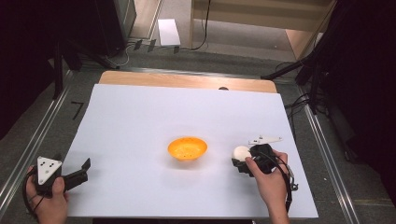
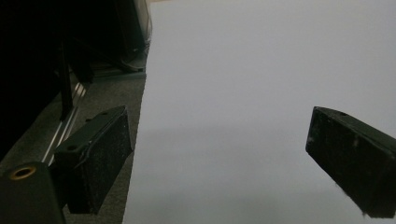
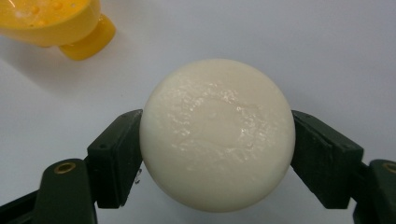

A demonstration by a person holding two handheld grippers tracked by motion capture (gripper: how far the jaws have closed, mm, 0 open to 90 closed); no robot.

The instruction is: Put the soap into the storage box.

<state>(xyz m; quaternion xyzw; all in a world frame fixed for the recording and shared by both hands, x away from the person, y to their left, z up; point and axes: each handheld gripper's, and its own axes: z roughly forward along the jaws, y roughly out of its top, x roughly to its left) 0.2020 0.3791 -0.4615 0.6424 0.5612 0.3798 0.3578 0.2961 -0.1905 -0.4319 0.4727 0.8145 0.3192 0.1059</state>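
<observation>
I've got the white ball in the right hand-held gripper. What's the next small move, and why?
Probably carry the white ball toward the orange bowl. The right hand-held gripper has its jaws clamped on both sides of the ball, and the bowl sits close by on the white table cover with nothing between them. The left hand-held gripper is open and well off to the side.

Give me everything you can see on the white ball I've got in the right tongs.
The white ball is round, off-white, with a waxy, faintly glossy surface that looks slightly pitted around a smoother patch facing the camera. It shows no cracks or markings. The right tongs are shut on it, one black jaw pressing each side at about its widest part. In the high view it sits right of the orange bowl, apart from it, over the white table cover; whether it touches the cover is unclear.
</observation>
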